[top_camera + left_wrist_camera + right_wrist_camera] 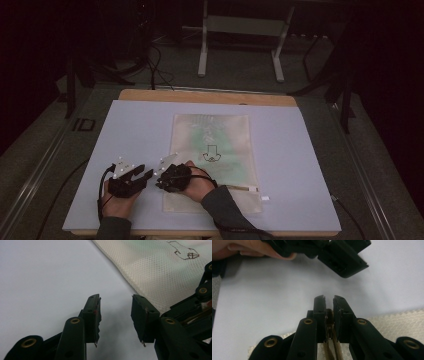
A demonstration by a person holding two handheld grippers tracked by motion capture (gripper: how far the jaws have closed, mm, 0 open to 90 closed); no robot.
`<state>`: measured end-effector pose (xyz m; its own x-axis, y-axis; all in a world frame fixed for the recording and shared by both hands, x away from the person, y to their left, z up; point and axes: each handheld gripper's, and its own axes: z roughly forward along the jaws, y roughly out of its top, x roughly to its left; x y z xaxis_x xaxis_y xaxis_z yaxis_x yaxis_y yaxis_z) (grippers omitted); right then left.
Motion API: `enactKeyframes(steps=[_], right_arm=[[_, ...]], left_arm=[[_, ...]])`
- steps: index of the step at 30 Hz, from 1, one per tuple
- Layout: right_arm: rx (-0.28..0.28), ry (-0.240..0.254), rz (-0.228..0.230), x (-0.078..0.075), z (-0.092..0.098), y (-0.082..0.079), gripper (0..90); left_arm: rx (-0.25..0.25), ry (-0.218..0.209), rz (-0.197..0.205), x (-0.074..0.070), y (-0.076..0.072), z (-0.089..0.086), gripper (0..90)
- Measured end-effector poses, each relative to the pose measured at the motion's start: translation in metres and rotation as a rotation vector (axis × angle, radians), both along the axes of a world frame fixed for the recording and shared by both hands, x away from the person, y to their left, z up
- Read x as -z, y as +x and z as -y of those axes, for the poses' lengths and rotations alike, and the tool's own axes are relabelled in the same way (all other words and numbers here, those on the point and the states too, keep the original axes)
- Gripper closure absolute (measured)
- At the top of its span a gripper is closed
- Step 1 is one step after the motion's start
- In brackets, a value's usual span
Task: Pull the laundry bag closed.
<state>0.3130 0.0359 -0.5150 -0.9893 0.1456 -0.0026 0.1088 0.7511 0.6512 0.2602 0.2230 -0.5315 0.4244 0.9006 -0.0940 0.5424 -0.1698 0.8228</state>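
Cream-white mesh laundry bag [212, 160], flat and rectangular with a small dark outline drawing at its middle and a brownish zipper along its near edge, lies on the pale lilac-grey table cover [300, 150], and both claws sit at its near left corner. Furthest left, the left gripper [141, 173] rests on the bare cover just beside the bag's left edge, apart from the mesh; in the left gripper view its two black jaws stand well apart with nothing between the pads [96, 315], only the cover showing through the gap, and the bag's edge [150, 270] runs just beyond the right-hand jaw. Immediately to its right, the right gripper [161, 176] lies over the bag's left edge, its tips pointing toward the left gripper and close to it. In the right gripper view [329, 301] the jaws stand almost together, pinched on the brown zipper pull [329, 315], with the zipper tape [331, 348] running back between them toward the camera and white mesh on either side. Beyond those tips, in the same view, the left gripper's black body hangs near, with the person's fingers [249, 250] wrapped round it. Right of both claws, the rest of the bag stretches away across the cover.
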Motion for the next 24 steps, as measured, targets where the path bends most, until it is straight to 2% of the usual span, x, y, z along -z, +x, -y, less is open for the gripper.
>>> enactKeyframes(steps=[16,24], right_arm=[[0.006,0.036,0.026,-0.009,0.02,-0.005,81.4],[-0.006,0.01,0.01,-0.005,0.032,-0.004,81.2]], left_arm=[[0.009,-0.001,-0.011,0.001,0.0,0.0,57.9],[0.012,-0.004,-0.01,0.0,0.0,0.0,57.8]])
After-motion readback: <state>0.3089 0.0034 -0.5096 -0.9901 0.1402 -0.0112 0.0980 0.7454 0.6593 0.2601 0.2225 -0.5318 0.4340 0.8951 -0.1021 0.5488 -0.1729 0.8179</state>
